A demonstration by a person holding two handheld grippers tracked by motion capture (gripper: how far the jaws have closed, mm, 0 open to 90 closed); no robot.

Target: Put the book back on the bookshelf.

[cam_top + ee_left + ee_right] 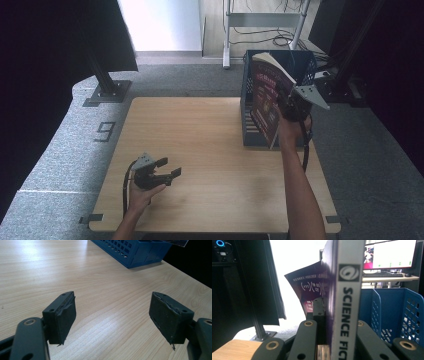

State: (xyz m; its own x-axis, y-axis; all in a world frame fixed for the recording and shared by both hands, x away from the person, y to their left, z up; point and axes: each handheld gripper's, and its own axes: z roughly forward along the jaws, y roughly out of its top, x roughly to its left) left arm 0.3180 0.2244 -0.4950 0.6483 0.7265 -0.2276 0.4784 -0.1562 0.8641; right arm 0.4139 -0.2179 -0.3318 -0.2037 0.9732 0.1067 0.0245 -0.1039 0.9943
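A dark purple book [265, 97] with a white spine reading "SCIENCE FIC..." [348, 302] is held upright in the air, over the front left part of a blue slotted plastic crate [250, 107]. My right gripper [286, 102] is shut on the book by its spine, its jaws on either side in the right gripper view. The front cover [309, 288] bows away to the left. My left gripper [170, 170] rests low over the wooden table [200, 150] near the front left, open, with nothing between its fingers [62, 317].
The crate [132, 251] stands at the table's far right edge. A black post on a base plate [107, 85] is off the far left corner. A white stand and cables [265, 35] lie on the floor behind. Dark curtains flank both sides.
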